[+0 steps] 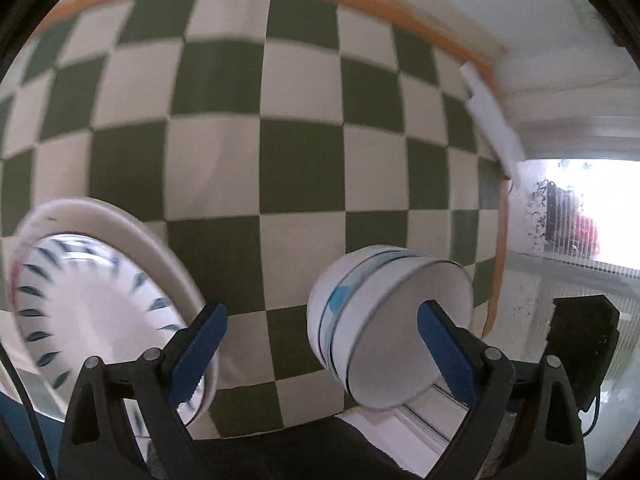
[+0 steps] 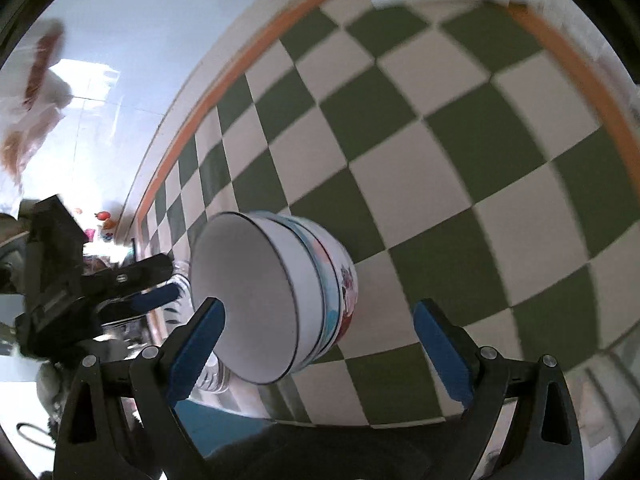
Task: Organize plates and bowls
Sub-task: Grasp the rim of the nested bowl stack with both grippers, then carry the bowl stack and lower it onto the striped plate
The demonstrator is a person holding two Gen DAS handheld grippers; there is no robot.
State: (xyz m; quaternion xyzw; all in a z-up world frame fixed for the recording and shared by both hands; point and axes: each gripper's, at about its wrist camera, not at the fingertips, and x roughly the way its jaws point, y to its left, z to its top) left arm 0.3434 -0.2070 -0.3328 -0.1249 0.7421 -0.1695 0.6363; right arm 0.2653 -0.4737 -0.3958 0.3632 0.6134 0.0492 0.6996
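Both wrist views look down on a green-and-white checkered tablecloth with an orange border (image 1: 256, 128), which serves as the landmark. On it stands a stack of nested white bowls with thin dark rim lines and blue and red printed bands (image 1: 384, 328), several bowls deep, the top one showing its plain white inside. Beside the stack on the same cloth, apart from it, lies a white plate with blue leaf-shaped marks around its well, resting in a larger plain white plate (image 1: 92, 300). The left gripper (image 1: 320, 354) hangs over the cloth with its blue-padded fingers (image 1: 198, 354) spread wide, released, one finger in front of the patterned plate and the other in front of the bowl stack; neither pad visibly presses anything. In the right wrist view the right gripper (image 2: 320, 354) is likewise spread and holds nothing, its fingers either side of the bowl stack (image 2: 280, 300), the left one overlapping the rim; contact cannot be judged.
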